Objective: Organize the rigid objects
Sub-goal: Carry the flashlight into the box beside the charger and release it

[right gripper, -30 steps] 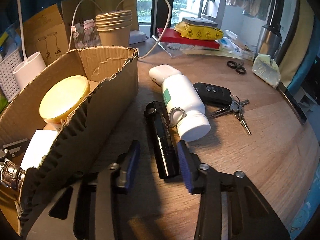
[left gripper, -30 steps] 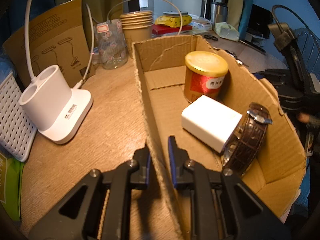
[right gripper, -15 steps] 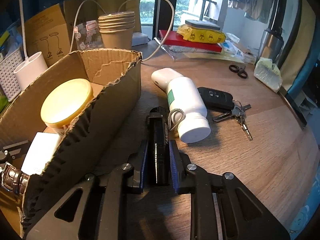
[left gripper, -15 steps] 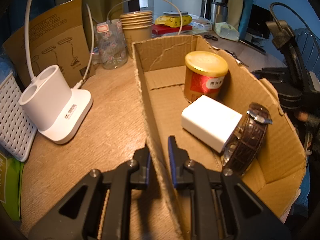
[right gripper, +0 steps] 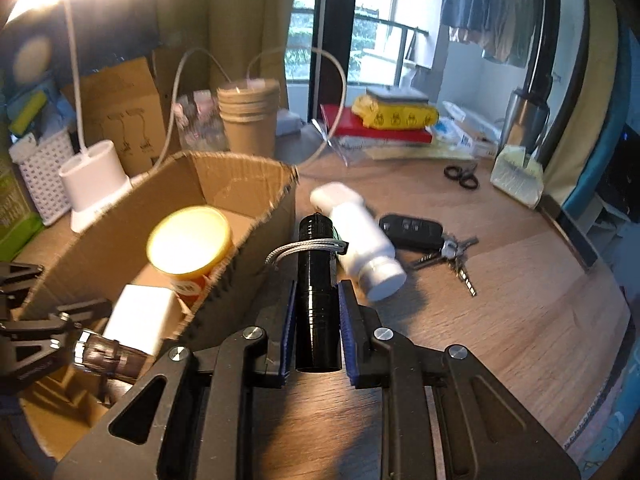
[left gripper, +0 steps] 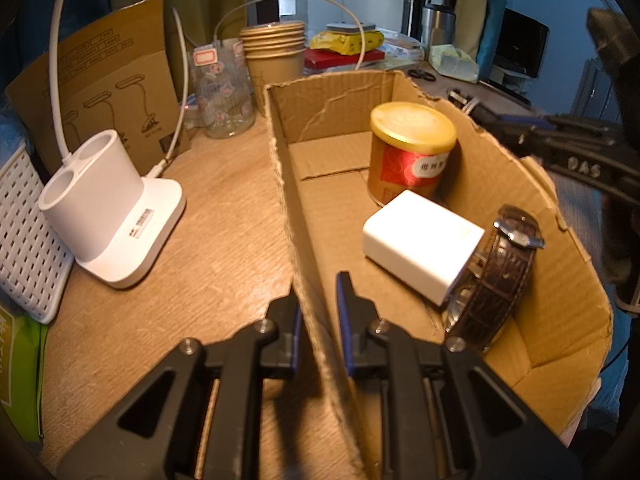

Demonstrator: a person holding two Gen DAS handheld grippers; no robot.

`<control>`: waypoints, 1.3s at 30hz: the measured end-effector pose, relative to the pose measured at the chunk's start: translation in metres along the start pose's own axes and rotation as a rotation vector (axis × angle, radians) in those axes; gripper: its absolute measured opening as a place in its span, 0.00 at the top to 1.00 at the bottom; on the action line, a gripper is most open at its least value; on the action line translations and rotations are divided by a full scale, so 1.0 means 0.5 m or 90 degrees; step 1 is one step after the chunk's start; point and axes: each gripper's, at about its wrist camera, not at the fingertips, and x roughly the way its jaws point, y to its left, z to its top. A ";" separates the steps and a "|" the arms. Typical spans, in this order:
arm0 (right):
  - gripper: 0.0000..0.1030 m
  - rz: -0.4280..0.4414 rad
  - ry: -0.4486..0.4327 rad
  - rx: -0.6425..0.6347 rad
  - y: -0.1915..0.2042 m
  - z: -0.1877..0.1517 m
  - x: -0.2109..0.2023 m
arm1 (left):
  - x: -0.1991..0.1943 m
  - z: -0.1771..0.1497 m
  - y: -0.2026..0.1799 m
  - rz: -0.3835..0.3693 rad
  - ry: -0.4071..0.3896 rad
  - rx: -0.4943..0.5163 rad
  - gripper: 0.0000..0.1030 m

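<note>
Since a second ago the right gripper (right gripper: 316,318) has closed its blue fingers (right gripper: 347,332) on the black flashlight (right gripper: 318,280) and raised it off the bench (right gripper: 500,320), so it now sticks out ahead between the pads, its grey cord looped near the far end. Just behind it the white bottle (right gripper: 360,240) lies on its side on the wood, with the car key (right gripper: 412,230) and its keys beside that. On the other side, the left gripper (left gripper: 318,316) is unchanged, pinched tight on the near wall of the cardboard box (left gripper: 560,288). Inside that box stand a gold-lidded can (left gripper: 410,152), a white block (left gripper: 422,246) and a brown-strapped watch (left gripper: 496,276) leaning on the block.
</note>
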 end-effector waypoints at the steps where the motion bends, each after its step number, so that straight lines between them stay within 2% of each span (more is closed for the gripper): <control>1: 0.79 0.000 -0.006 -0.001 0.003 0.003 -0.009 | 0.000 0.000 0.000 0.000 0.000 0.000 0.84; 14: 0.79 0.018 -0.062 -0.033 0.051 0.043 -0.091 | 0.000 0.000 0.000 0.000 0.000 0.000 0.84; 20: 0.79 0.037 -0.064 -0.036 0.069 0.043 -0.097 | 0.000 0.000 0.000 0.000 0.000 0.000 0.84; 27: 0.79 0.085 -0.066 -0.050 0.110 0.040 -0.100 | 0.000 0.000 0.001 0.000 0.000 0.000 0.84; 39: 0.79 0.129 -0.031 -0.075 0.173 0.038 -0.049 | 0.000 0.000 0.001 0.000 0.000 0.000 0.84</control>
